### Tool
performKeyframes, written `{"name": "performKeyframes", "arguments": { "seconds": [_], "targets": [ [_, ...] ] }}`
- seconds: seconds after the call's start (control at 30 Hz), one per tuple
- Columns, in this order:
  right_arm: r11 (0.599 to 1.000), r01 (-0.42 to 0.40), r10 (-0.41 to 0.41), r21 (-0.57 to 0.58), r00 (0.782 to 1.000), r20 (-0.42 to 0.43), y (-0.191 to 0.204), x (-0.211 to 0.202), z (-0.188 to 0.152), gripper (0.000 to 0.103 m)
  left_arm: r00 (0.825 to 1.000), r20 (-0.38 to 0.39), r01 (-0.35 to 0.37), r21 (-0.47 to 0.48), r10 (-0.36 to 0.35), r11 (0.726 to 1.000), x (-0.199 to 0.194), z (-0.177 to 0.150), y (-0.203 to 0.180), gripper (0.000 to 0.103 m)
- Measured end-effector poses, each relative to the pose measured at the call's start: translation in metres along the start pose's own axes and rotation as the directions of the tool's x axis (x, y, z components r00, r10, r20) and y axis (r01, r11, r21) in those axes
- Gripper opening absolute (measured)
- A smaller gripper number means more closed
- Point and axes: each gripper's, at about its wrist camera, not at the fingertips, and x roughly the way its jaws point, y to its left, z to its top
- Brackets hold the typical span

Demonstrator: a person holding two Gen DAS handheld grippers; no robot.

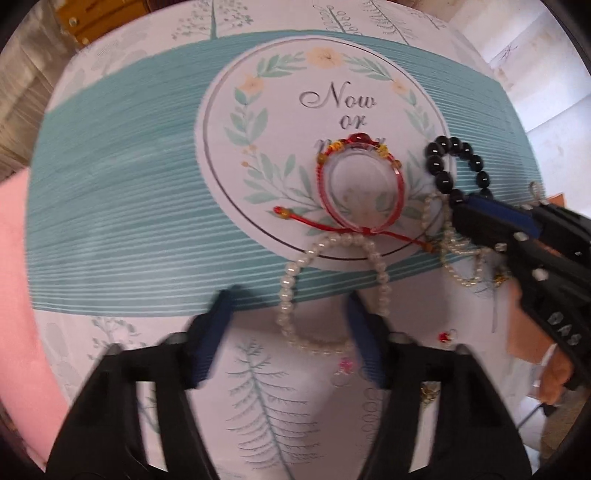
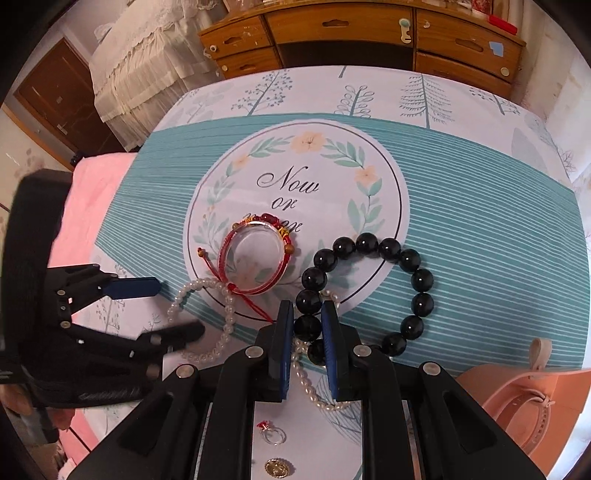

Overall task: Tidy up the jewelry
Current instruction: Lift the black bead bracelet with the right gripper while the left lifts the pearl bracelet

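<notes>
- Bedroom: wooden dresser (image 2: 369,33) far side, work surface is a printed tablecloth (image 2: 480,221) with teal stripes and a round "Now or…" emblem.
- Peach case (image 2: 524,398) near right, at table edge; nothing visibly stowed in it, interior mostly hidden.
- Right gripper (image 2: 308,332) clamped on one bead of the black bracelet (image 2: 421,278); rest of the loop lies on the stripes, right of the emblem.
- Left gripper (image 1: 291,317) jaws apart, nothing clamped, pointing down over the pearl bracelet (image 1: 291,288) at the emblem's near edge.
- Red cord bracelet (image 2: 255,258) sits around a clear round stand on the emblem – looks like the one placed piece.
- Second pearl strand (image 2: 306,380) under the right gripper, loose.
- Small bits near edge: red-stone ring (image 2: 273,435), gold piece (image 2: 277,469).
- Read: early stage. One item sorted, black bracelet in hand, pearls and small bits still to do.
</notes>
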Motion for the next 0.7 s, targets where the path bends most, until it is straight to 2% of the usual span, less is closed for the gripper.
{"name": "performKeyframes", "arguments": {
  "seconds": [0.07,0.1,0.17,0.33,0.5,0.7],
  "targets": [
    [1.000,-0.010,0.010,0.008,1.000,0.012,-0.001,-0.006,-0.001,0.015,1.000,0.009,-0.016,0.006,0.015,1.000,-0.001,-0.001,0.001,0.030],
    [1.000,-0.016,0.016,0.014,1.000,0.019,-0.002,-0.009,-0.001,0.015,1.000,0.013,-0.020,0.007,0.019,1.000,-0.002,-0.001,0.001,0.026],
    [1.000,-0.022,0.022,0.017,0.999,0.030,-0.002,-0.015,-0.002,0.015,0.999,0.020,-0.038,0.013,0.037,0.999,-0.003,-0.001,0.002,0.007],
    [0.998,-0.049,0.046,0.028,0.996,0.072,-0.005,-0.036,-0.004,0.015,1.000,0.018,0.007,-0.011,-0.007,1.000,-0.007,-0.006,0.007,0.005],
    [0.994,-0.098,0.091,0.044,0.984,0.152,-0.010,-0.078,-0.008,0.015,0.994,0.079,0.079,-0.079,-0.073,0.994,-0.031,-0.026,0.026,0.005],
    [0.987,-0.145,0.125,0.063,0.960,0.249,-0.018,-0.135,-0.024,0.015,0.978,0.179,0.109,-0.021,-0.104,0.994,-0.087,-0.037,0.007,0.005]
  ]
}}
